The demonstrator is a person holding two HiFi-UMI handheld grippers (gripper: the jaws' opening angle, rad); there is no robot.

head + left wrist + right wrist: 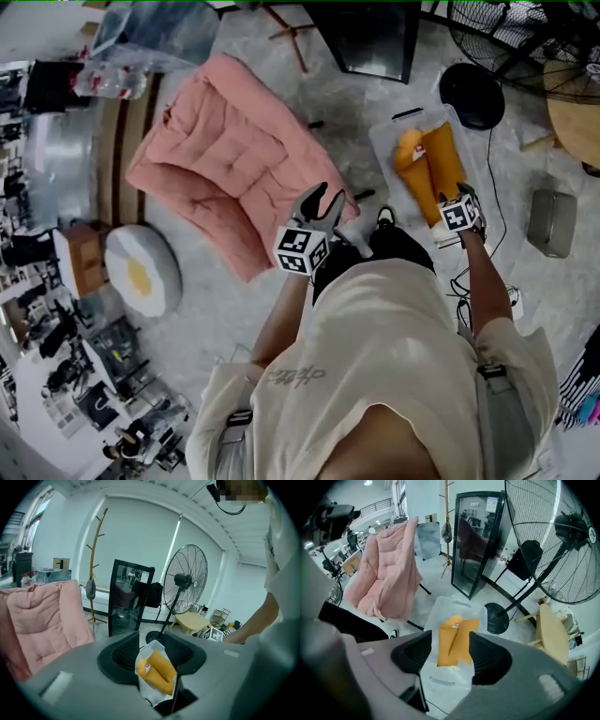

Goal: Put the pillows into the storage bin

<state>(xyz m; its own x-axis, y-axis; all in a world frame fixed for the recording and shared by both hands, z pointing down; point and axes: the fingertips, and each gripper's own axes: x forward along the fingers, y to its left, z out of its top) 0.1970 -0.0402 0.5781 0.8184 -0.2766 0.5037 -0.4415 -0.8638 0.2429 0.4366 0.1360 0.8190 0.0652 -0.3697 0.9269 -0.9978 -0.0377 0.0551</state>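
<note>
Currently holds a gripper in each hand above the floor [328, 94], standing just beside a pink padded chair [220, 159]. Carries the left gripper [153, 648] with its jaws apart and nothing between the pads, pointing across the room and slightly down toward the storage bin [389, 141]. Hangs the right gripper [451, 653] above the near edge of that bin, aimed steeply down, jaws likewise apart and gripping nothing. Inside the clear bin, two orange pillows [429, 169] side by side, touching along their length, laid lengthwise near the middle and reaching toward the near edge. Bin itself set on the floor between the chair and a grey box [551, 222], with the black round base of a standing fan [553, 531] just beyond its far edge. Out on the floor, on the opposite side of the chair from the bin, a round white pillow with a yellow centre [142, 270], well apart from both grippers. Farther back, past the bin: a black-framed mirror [476, 541], a wooden coat stand [93, 559] and a pale wooden table [551, 630] beside the fan.
</note>
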